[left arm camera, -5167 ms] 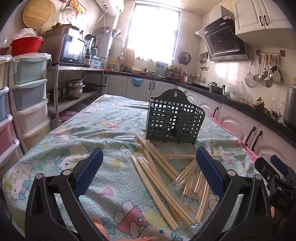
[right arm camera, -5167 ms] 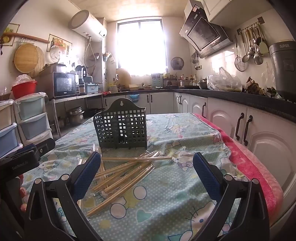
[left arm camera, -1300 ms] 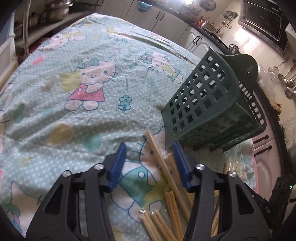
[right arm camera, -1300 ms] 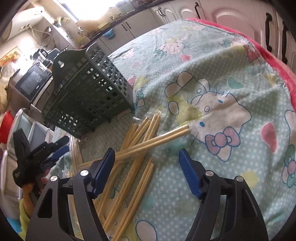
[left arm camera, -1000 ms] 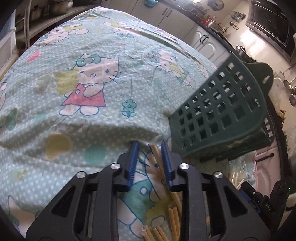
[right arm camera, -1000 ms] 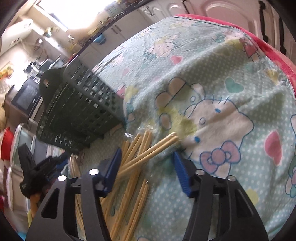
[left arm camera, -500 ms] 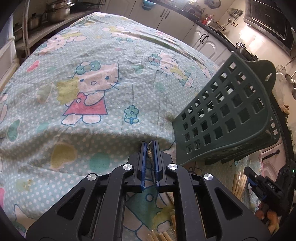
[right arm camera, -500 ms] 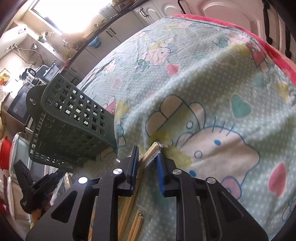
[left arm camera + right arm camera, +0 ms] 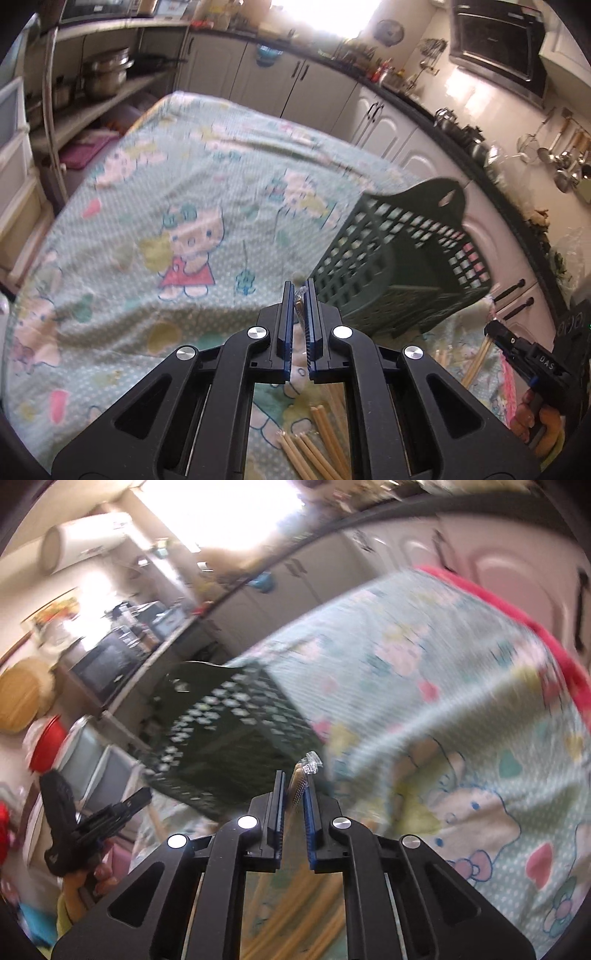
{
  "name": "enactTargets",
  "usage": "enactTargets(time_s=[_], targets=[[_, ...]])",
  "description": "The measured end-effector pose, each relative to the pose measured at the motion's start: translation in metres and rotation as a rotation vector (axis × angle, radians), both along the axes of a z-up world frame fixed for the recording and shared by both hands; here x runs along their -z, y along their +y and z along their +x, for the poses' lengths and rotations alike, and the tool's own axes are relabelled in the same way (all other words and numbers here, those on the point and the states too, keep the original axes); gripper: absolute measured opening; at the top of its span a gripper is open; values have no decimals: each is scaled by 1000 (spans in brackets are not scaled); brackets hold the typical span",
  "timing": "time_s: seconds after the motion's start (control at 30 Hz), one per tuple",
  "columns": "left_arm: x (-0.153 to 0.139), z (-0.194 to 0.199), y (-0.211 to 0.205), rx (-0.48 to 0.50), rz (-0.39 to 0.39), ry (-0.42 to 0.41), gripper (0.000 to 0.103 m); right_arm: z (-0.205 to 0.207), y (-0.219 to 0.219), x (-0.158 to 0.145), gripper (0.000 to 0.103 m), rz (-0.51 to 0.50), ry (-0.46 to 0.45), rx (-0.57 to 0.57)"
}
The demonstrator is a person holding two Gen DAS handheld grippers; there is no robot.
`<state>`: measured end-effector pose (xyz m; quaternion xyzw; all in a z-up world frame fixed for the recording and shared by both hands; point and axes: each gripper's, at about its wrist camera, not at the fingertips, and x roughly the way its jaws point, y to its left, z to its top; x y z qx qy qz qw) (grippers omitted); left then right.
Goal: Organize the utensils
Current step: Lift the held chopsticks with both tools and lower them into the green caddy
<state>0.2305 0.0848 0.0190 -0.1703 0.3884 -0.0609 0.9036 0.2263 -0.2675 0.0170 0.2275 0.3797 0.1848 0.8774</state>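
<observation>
My left gripper [image 9: 300, 291] is shut on a pair of plastic-wrapped wooden chopsticks [image 9: 298, 305], held above the cloth. The dark green slotted basket [image 9: 399, 266] stands just right of its tips. More chopsticks [image 9: 317, 443] lie on the cloth beneath. In the right wrist view my right gripper [image 9: 295, 780] has its jaws closing tight on another wrapped pair [image 9: 300, 781], whose crinkled wrapper end sticks out past the pads. The basket [image 9: 229, 738] is to its left. Each gripper shows in the other's view: the right [image 9: 496, 330] and the left [image 9: 146, 794].
The table wears a pale green cartoon-cat cloth [image 9: 155, 206] with a pink edge [image 9: 517, 602]. Cabinets [image 9: 373, 122] run along the far and right sides. Storage drawers [image 9: 14, 155] and a shelf of pots [image 9: 107, 74] stand to the left.
Both grippers closed on a wrapped chopstick pair lying by the basket and have since lifted the pairs off the cloth. Both views now look higher and more level.
</observation>
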Motion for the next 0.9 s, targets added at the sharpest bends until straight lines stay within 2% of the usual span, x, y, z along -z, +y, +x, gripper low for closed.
enactTargets(time_s=[0.23, 0.4, 0.63, 0.9], targets=[[-45, -19, -13, 55, 15, -98, 2, -16, 25, -51, 6, -55, -161, -132], [-71, -28, -27, 97, 25, -158, 2, -31, 35, -83, 6, -98, -273, -177], [-103, -32, -43, 142, 29, -233, 2, -36, 36, -121, 6, -123, -387, -181], [-142, -31, -58, 175, 23, -323, 2, -31, 32, -149, 6, -151, -488, -137]])
